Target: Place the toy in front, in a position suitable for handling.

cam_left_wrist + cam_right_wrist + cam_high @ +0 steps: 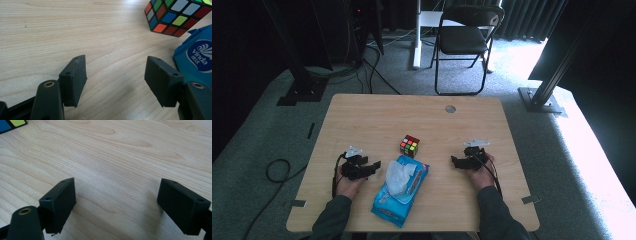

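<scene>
Table carries a blue wipes pack at near centre, white sheet sticking out the top. Cube sits just beyond its far end. My left gripper is just left of the pack, jaws wide, empty. Right gripper rests right of it, apart, also wide and empty.

black claws, screwed pads, trailing cables; dark grey-green sleeves.
</scene>
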{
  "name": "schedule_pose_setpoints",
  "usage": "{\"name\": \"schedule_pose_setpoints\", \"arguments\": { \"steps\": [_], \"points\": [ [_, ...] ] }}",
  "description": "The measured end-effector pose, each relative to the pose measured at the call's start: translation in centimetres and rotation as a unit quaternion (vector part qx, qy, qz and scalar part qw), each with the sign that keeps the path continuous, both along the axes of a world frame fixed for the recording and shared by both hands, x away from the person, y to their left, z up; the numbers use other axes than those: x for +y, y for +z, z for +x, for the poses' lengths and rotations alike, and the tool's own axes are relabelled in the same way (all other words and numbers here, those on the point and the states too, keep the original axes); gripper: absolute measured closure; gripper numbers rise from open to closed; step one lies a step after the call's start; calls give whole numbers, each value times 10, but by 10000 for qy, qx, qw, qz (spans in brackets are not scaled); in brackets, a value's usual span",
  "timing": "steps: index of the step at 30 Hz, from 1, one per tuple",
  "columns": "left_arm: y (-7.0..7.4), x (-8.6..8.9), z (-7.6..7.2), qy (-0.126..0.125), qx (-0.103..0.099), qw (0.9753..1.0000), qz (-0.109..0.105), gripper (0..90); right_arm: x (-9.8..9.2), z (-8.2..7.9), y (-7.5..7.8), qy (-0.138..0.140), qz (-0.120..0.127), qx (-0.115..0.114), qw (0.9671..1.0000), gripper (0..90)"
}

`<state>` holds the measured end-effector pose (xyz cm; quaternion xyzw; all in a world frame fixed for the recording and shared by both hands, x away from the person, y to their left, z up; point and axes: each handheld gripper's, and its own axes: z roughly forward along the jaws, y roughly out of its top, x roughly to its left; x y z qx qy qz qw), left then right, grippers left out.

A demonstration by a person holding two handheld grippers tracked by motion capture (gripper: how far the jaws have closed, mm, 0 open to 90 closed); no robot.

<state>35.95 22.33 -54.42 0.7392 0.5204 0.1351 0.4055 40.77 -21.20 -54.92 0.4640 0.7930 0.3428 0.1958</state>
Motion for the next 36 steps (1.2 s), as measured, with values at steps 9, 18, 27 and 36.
{"name": "schedule_pose_setpoints", "arguments": {
  "steps": [9,18,27,36],
  "points": [
    [0,-20,-3,-174,-227,9963,809,317,-1,-1,0,30,2,-11,10000,153],
    [-1,-28,-5,-178,-301,9926,1161,297,-2,-1,0,121,-12,14,9999,135],
    [-1,-30,-7,-35,-293,9927,1172,296,-2,-1,0,154,-8,10,9999,136],
    [2,-31,-8,-194,-177,9958,882,338,-1,-2,4,97,-25,40,9999,251]
  ]
}}
